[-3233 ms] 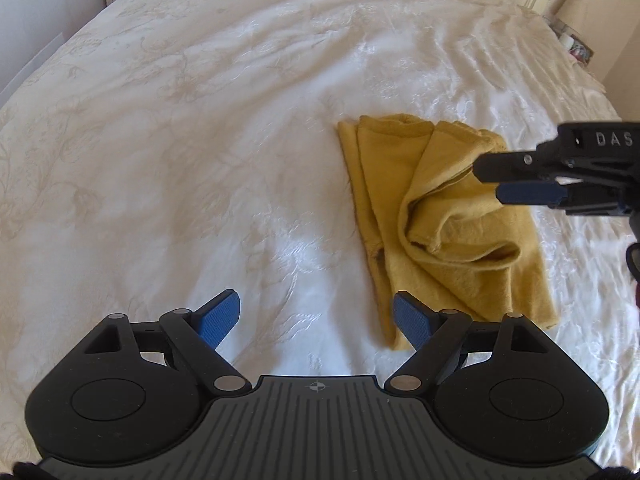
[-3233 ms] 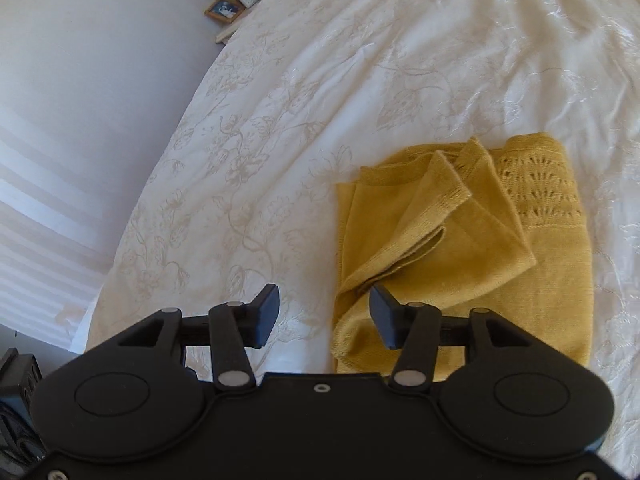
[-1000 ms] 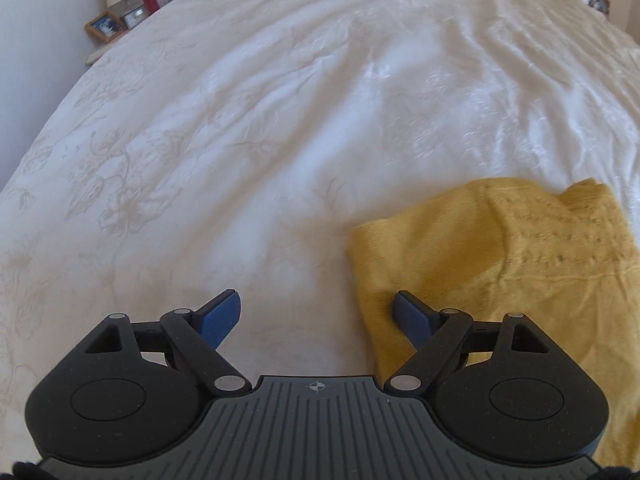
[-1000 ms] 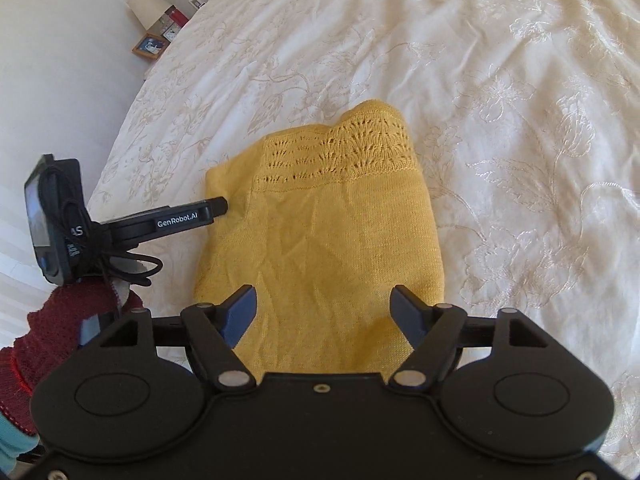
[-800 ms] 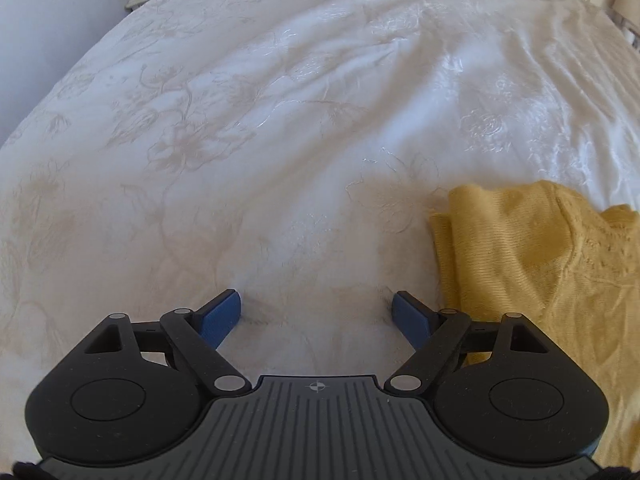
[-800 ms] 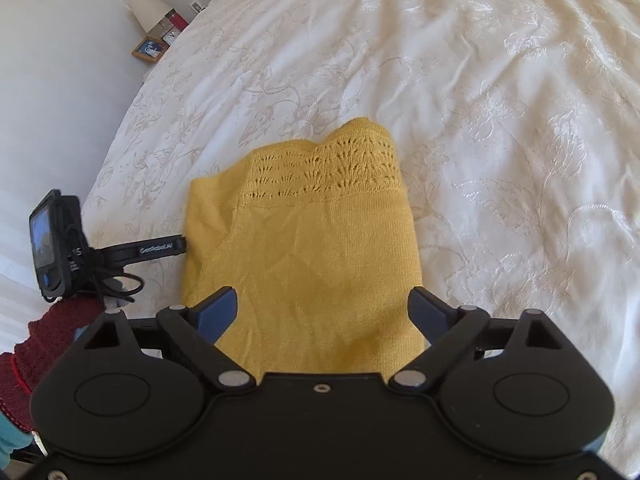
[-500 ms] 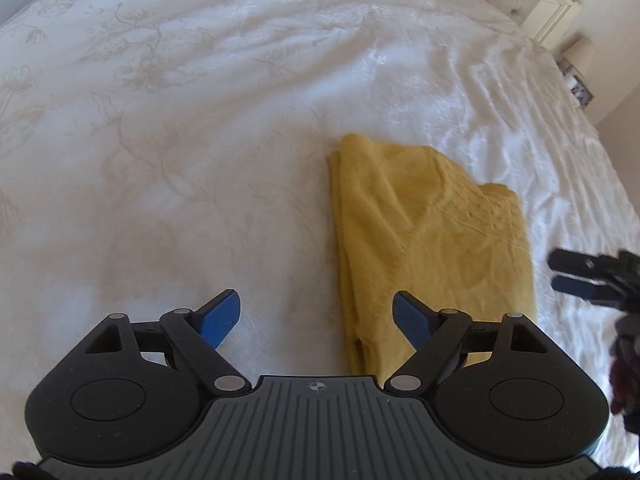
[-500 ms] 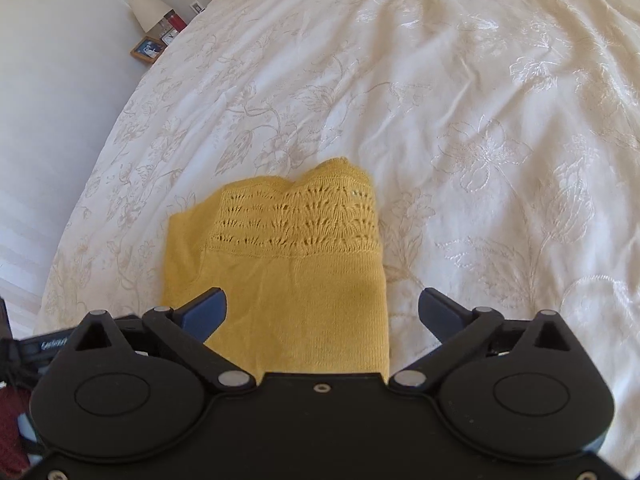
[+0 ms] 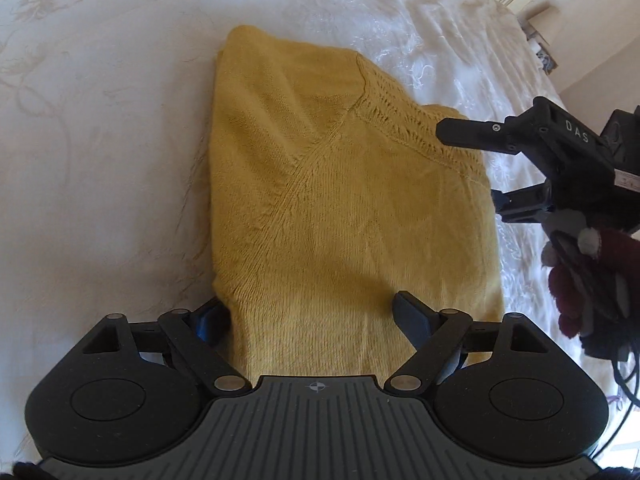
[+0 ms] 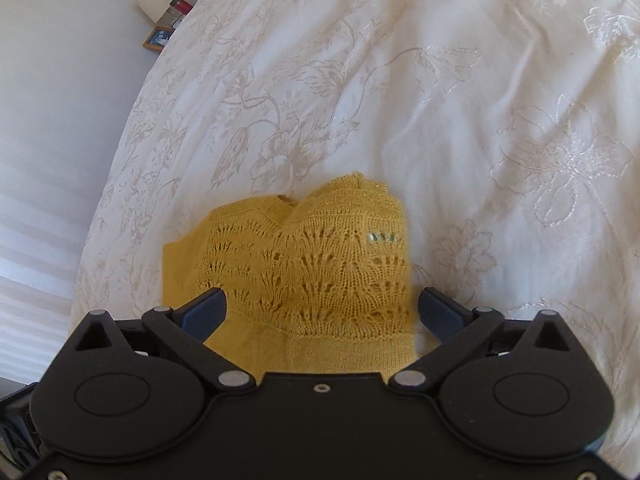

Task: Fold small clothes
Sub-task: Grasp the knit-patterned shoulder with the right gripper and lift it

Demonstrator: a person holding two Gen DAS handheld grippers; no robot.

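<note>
- Folded mustard-yellow knitted garment [image 9: 340, 208] flat on the white bed cover with embroidered flowers [image 9: 100, 140], roughly rectangular, lace-pattern band at one end.
- Left claw [image 9: 308, 314] released, jaws wide, nothing pinched; angled steeply down over near end of garment.
- Left view: garment directly ahead of and partly under left claw; left blue pad [image 9: 210, 316] at garment's left edge, right pad [image 9: 412, 314] over knit, well inside its right edge.
- Cannot tell whether left pads touch fabric or hover just above.
- Right claw [image 10: 322, 312] released, jaws at widest, no fabric gripped.
- Right view: lace band of garment [image 10: 320, 264] between and just beyond right claw's pads, narrower than the gap; left pad [image 10: 202, 314] over plain knit, right pad [image 10: 440, 314] just past garment's right edge, over bed cover [image 10: 480, 140].
- Lace end slightly humped, top edge raised in two soft bumps.
- Left view also: right claw [image 9: 480, 172] at far right side of garment, upper finger over lace corner, lower finger beside right edge; held by hand in dark red knitted glove [image 9: 580, 276].
- Background, right view: small framed picture [image 10: 159, 39] and pale lamp shade [image 10: 154, 2] on stand beside bed, upper left.
</note>
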